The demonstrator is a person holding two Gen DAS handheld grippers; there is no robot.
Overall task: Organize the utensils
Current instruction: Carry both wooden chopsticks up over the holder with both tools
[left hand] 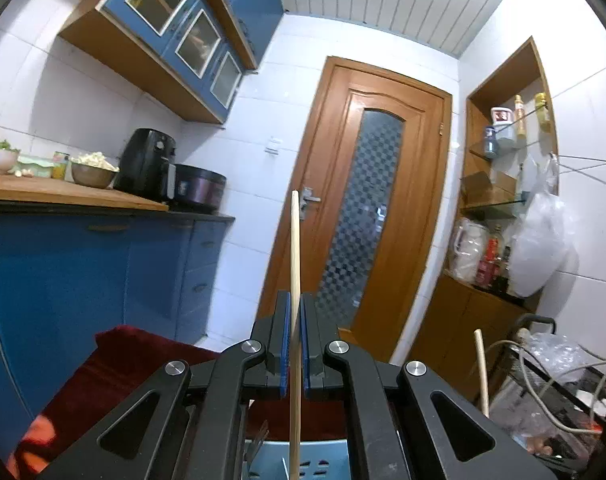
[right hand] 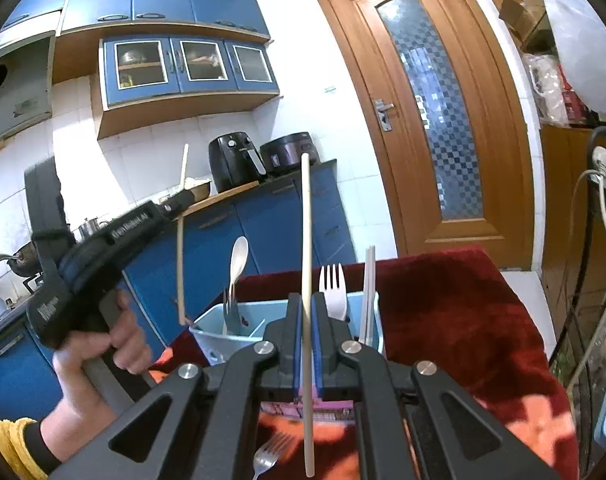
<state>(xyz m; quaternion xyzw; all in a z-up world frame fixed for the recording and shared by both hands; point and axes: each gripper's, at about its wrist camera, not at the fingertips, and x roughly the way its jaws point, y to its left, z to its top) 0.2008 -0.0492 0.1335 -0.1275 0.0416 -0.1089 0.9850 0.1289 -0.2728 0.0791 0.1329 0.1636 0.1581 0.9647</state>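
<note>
Both grippers are clamped tight on chopsticks. On my left gripper (left hand: 295,312) the blue pads pinch a wooden chopstick (left hand: 295,280) that stands upright between them, its tip rising in front of the wooden door (left hand: 383,200). On my right gripper (right hand: 307,312) I see the jaws closed on a pale chopstick (right hand: 306,240), also upright, its lower end hanging below the pads. Just beyond that gripper stands the light blue utensil holder (right hand: 207,330) on a red cloth (right hand: 463,320); a white plastic fork (right hand: 333,288), a white spoon (right hand: 237,260) and pale straws (right hand: 368,292) stick up out of it. A metal fork (right hand: 265,458) lies on the cloth nearer than the holder. Left of the holder, a hand (right hand: 103,356) grips the other tool's handle. Past the holder runs the blue kitchen counter (right hand: 231,204) carrying a black air fryer (right hand: 233,160).
</note>
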